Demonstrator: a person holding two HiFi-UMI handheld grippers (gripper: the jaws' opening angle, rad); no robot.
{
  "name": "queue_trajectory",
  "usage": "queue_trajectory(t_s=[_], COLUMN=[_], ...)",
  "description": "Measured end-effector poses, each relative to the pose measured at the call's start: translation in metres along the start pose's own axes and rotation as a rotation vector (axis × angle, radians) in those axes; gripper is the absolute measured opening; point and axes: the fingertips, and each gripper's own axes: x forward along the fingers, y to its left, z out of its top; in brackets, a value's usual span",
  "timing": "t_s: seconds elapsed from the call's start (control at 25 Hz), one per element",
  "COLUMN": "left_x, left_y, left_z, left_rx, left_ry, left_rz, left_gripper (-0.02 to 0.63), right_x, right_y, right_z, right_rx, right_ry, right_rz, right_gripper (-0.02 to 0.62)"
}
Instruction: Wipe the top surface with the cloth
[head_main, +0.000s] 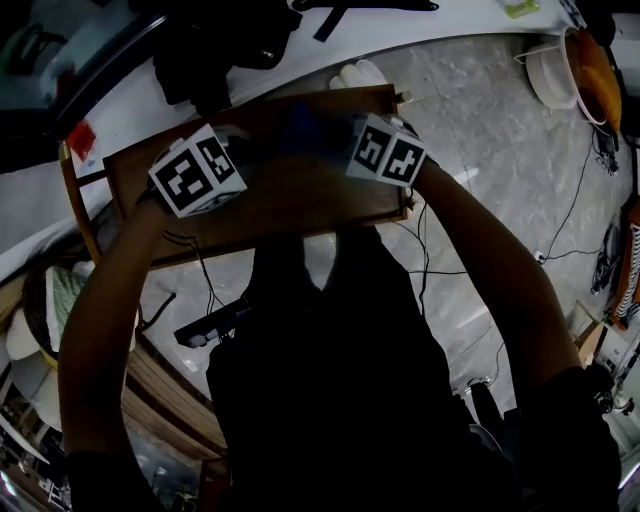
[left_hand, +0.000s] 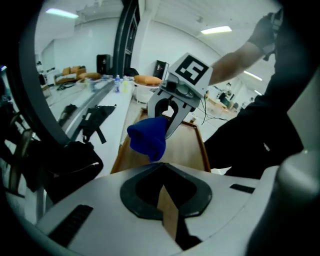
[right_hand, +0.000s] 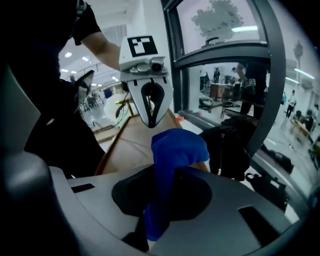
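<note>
Holding cloth (right_hand: 175, 147) clamped in my right tongs (right_hand: 152, 227) over top (right_hand: 131, 142); left tongs (left_hand: 168, 215) closed, empty. Wiping seemingly not begun; next, press cloth down, sweep.

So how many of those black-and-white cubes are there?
2. The left cube rides on the left gripper, the right cube on the right gripper, which grips the blue cloth; both above the wooden top.

wooden top (head_main: 300, 205): partly hidden under arms (head_main: 470, 240) | cloth (right_hand: 175, 147): tail lost in jaws of right gripper (left_hand: 169, 126)
</note>
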Motion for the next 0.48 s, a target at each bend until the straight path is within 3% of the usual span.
queue_trajectory(t_s=[0.08, 0.2, 0.36, 0.48], left_x=[-0.005, 0.017, 0.042, 0.051], left_y=[0.033, 0.053, 0.055, 0.046], left_z=[0.012, 0.027, 0.043, 0.052], left_rx=[-0.030, -0.038, 0.007, 0.012], left_ry=[-0.007, 0.048, 0.090, 0.084], left_rz=[0.071, 0.117, 0.116, 0.098], left_gripper=[0.009, 0.009, 0.009, 0.009], right_x=[0.008, 0.015, 0.022, 0.025], right_y=[-0.037, -0.066, -0.073, -0.062], right_z=[-0.003, -0.031, -0.045, -0.054], right_rx=[-0.019, -0.055, -0.122, -0.067], right_ry=[0.053, 0.148, 0.214, 0.208], right_rz=[-0.002, -0.010, -0.032, -0.007], right_gripper=[0.063, 0.063, 0.063, 0.063])
